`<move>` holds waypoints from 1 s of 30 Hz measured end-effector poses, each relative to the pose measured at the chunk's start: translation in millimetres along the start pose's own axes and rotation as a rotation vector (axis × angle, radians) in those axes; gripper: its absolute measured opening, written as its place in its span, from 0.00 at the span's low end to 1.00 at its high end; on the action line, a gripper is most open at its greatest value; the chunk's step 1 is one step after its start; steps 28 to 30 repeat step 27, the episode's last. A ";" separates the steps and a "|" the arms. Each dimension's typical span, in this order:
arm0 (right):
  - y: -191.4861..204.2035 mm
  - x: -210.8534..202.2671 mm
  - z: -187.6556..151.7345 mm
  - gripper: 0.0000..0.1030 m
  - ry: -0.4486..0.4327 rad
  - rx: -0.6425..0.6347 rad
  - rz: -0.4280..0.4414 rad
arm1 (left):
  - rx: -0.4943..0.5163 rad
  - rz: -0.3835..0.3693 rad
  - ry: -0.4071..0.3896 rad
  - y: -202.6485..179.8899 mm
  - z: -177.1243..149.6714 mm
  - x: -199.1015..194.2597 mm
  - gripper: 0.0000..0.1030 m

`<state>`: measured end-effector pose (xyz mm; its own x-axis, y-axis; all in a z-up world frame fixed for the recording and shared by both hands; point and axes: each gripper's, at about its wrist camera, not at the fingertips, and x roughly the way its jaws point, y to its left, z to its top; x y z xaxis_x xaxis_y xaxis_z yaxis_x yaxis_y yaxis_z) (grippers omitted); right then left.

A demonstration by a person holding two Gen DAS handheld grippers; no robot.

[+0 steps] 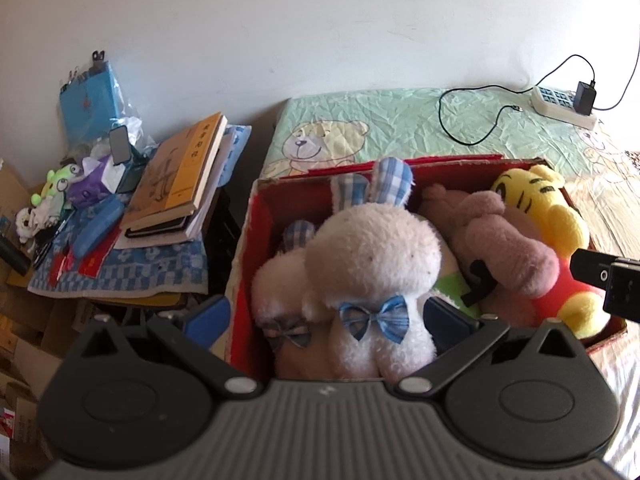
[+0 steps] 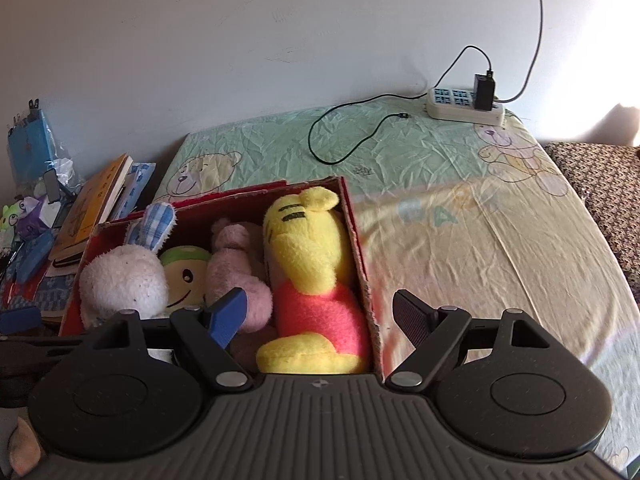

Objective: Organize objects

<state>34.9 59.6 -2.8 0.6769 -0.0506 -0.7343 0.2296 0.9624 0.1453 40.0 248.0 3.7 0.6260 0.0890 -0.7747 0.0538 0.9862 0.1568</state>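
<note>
Green bear-print sheet (image 2: pixel 420 168) covers the bed; power strip (image 2: pixel 464 106) by white wall (image 2: pixel 280 40)

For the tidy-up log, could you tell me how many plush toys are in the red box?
4: white bunny at left, green-capped doll beside it, pink plush mid-box, yellow bear against the right wall. Others may be hidden underneath.

Daylight flooding in from the right | bed (image 2: pixel 500 248) glaring, washing out | fisheye edges bending, corners darkening

Red box (image 2: pixel 362 256) on bed packed: white bunny (image 1: pixel 372 264) (blue bow), pink plush (image 1: pixel 504 240), yellow bear (image 2: pixel 308 264).
</note>
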 end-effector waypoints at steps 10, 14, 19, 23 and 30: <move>8.0 -4.4 -7.8 0.80 0.000 -0.012 0.015 | -0.008 0.010 -0.004 2.2 -8.8 -8.4 1.00; 13.9 -6.6 -7.7 0.80 -0.001 -0.022 0.039 | -0.007 0.010 -0.002 4.7 -11.7 -12.4 1.00; 17.0 -5.3 -12.0 0.80 -0.002 -0.035 0.045 | -0.030 -0.016 0.013 8.7 -13.8 -9.4 1.00; 16.3 -4.4 -12.9 0.80 0.003 -0.022 0.049 | -0.019 -0.012 -0.016 6.9 -16.9 -11.7 0.98; 17.1 -7.9 -13.9 0.80 -0.012 -0.027 0.045 | -0.034 0.004 -0.023 7.1 -15.2 -12.8 0.98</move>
